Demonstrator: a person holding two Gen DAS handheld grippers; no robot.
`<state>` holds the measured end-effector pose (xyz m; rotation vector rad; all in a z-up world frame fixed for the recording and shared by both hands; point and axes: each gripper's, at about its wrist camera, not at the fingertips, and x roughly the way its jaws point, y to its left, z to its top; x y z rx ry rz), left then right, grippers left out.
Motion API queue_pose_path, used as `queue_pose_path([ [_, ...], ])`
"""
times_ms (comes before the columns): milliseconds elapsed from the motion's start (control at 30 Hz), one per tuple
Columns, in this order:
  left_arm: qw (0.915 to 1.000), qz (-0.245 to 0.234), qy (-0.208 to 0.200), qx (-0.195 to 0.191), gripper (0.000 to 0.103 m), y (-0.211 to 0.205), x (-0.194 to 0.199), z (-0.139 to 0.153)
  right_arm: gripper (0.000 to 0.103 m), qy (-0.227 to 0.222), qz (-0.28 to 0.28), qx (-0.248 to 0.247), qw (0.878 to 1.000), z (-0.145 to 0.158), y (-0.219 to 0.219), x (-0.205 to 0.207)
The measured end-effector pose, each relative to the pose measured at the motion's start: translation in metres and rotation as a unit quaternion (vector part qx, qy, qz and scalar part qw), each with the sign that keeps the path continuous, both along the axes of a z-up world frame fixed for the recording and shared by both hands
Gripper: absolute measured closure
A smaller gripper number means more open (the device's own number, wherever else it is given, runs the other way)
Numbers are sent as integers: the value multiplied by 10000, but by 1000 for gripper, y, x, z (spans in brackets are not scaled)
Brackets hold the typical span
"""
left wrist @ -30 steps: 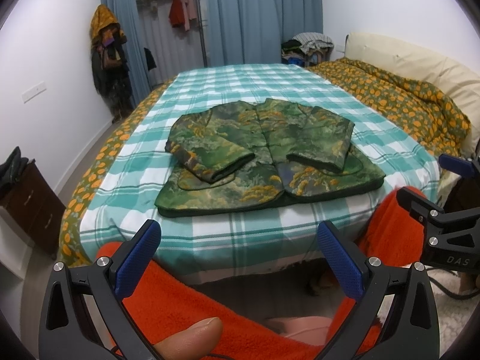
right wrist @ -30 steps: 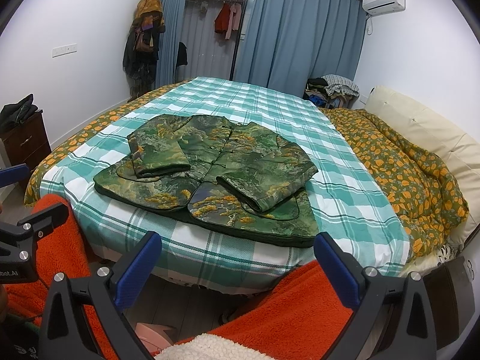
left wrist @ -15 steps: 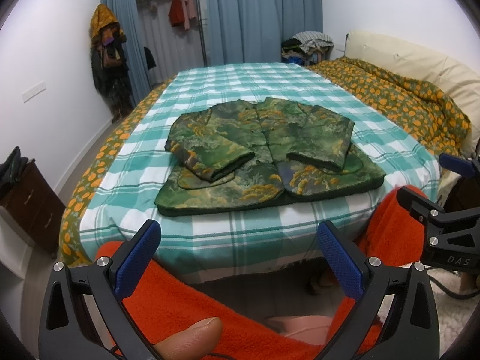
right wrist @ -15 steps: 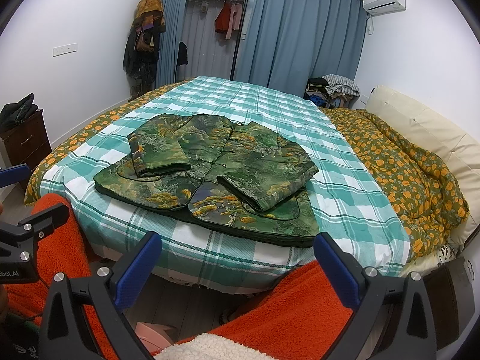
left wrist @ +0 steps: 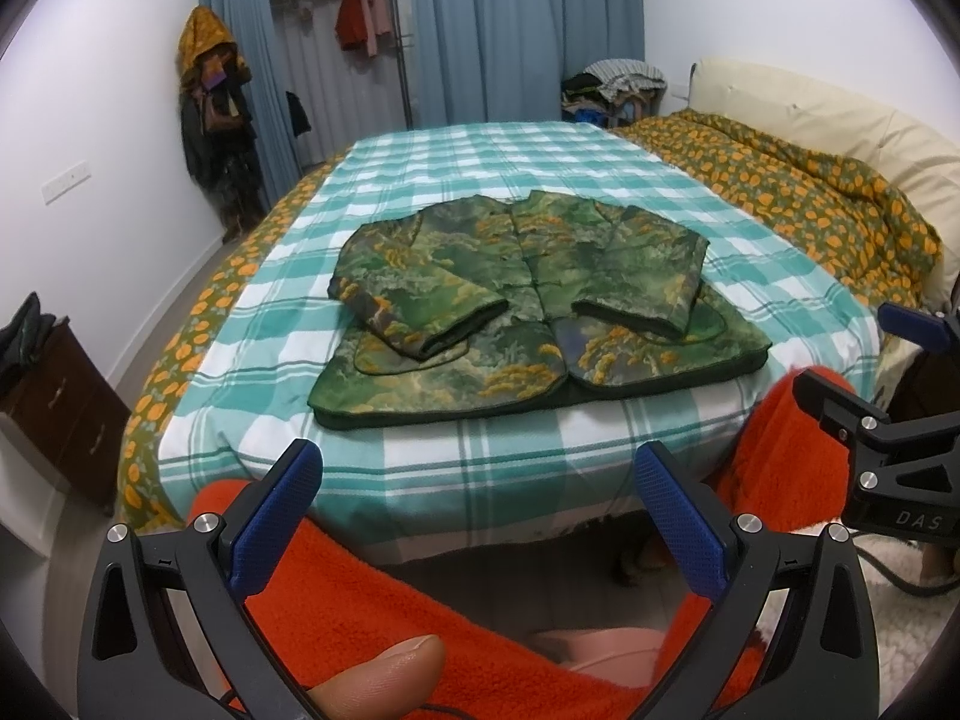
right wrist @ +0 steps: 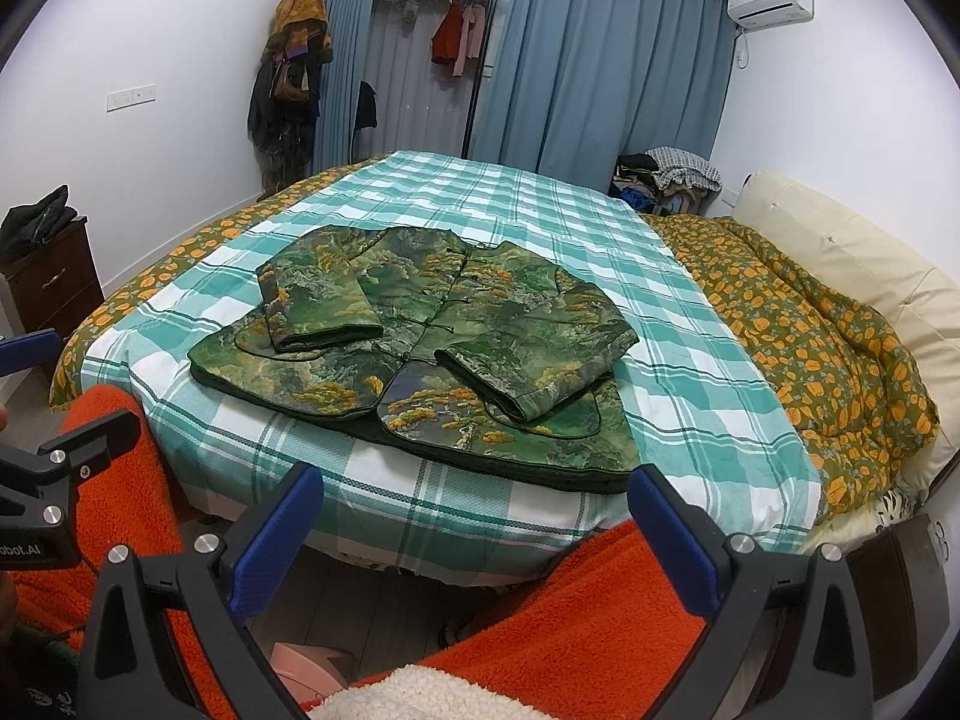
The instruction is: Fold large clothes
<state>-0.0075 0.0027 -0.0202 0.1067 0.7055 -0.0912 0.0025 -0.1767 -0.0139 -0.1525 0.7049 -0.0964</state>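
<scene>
The jacket (left wrist: 528, 312) (right wrist: 420, 348), green with yellow-gold patterning, lies flat on the bed near its foot edge, front side up, with both sleeves folded in across the chest and its dark hem toward me. It rests on a teal and white checked sheet (left wrist: 498, 174) (right wrist: 492, 198) that covers most of the mattress. A quilt (left wrist: 798, 192) (right wrist: 798, 324) with orange print is bunched along the right side of the bed, against a cream headboard (right wrist: 840, 240).

I see my left gripper (left wrist: 477, 510) held short of the bed edge, its blue-padded fingers (left wrist: 276, 516) spread wide apart with nothing between them. My right gripper (right wrist: 474, 531) sits the same way, fingers (right wrist: 672, 540) wide apart and empty, below the jacket's hem and clear of the cloth. Each gripper shows at the edge of the other's view. Orange fleece (left wrist: 384, 600) (right wrist: 576, 618) on the person fills the low foreground, and a fingertip (left wrist: 378, 672) shows at the bottom of the left view.

Blue curtains (right wrist: 600, 60) hang behind the bed, beside an open closet (right wrist: 438, 48).
</scene>
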Motion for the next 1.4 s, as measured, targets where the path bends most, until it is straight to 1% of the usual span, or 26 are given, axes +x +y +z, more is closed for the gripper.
queue_pose_path([
  [500, 10000, -3, 23, 11, 0, -1, 0, 0, 0, 10, 1, 0, 10000, -1, 1, 0],
  [667, 10000, 2, 14, 9, 0, -1, 0, 1, 0, 22, 4, 1, 10000, -6, 5, -3],
  [1400, 10000, 1, 23, 16, 0, -3, -1, -1, 0, 36, 1, 1, 10000, -4, 3, 0],
])
